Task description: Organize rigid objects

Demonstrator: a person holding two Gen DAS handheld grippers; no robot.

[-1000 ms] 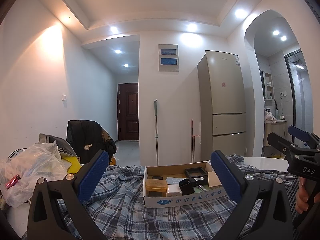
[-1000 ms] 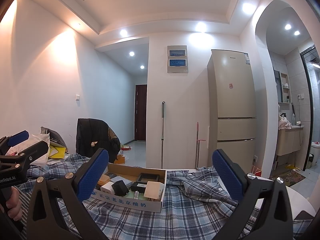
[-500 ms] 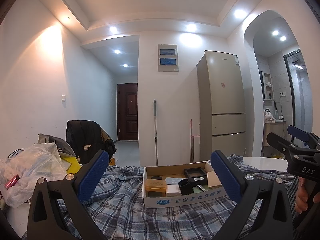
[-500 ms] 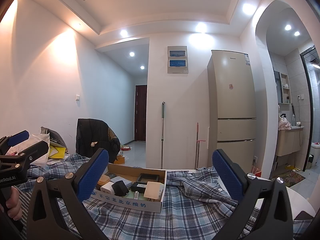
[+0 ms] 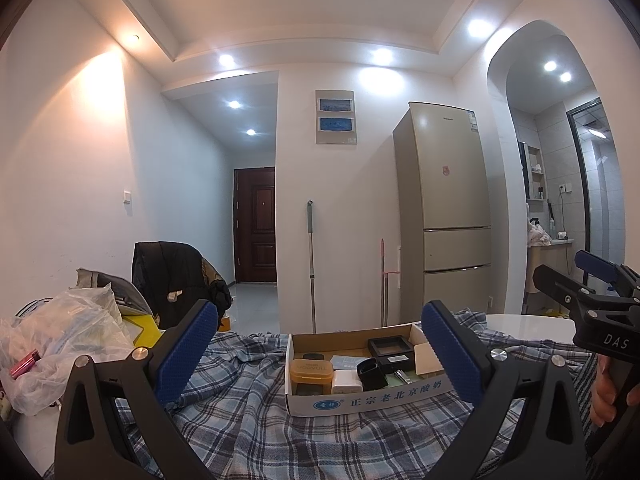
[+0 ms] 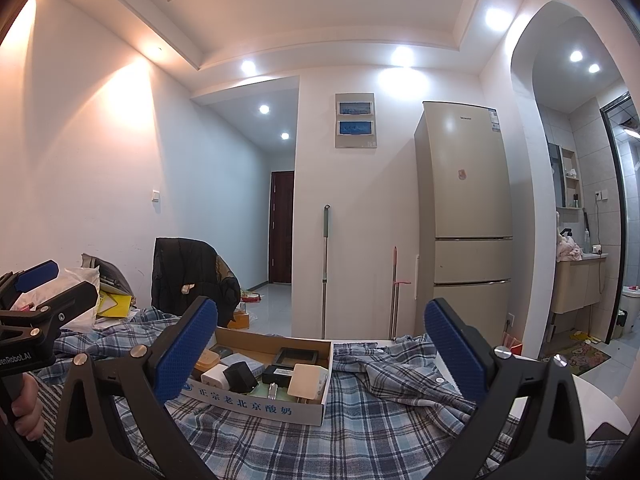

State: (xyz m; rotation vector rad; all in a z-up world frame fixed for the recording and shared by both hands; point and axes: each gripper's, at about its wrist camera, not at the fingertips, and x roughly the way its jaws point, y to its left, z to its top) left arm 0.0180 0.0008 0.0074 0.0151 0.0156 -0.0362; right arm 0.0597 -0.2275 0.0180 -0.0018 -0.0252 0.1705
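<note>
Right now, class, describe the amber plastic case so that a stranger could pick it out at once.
Find the cardboard box on the plaid cloth. The amber plastic case lies at its left end, beside a white charger. It alone is translucent orange-yellow with rounded corners.

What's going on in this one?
A person holds a tool in each hand above a table draped in plaid cloth. Both the left tool and the right tool are open and empty, pointed toward a cardboard box of small items: a yellow case, a white charger, black boxes. Nothing is picked up yet.
</note>
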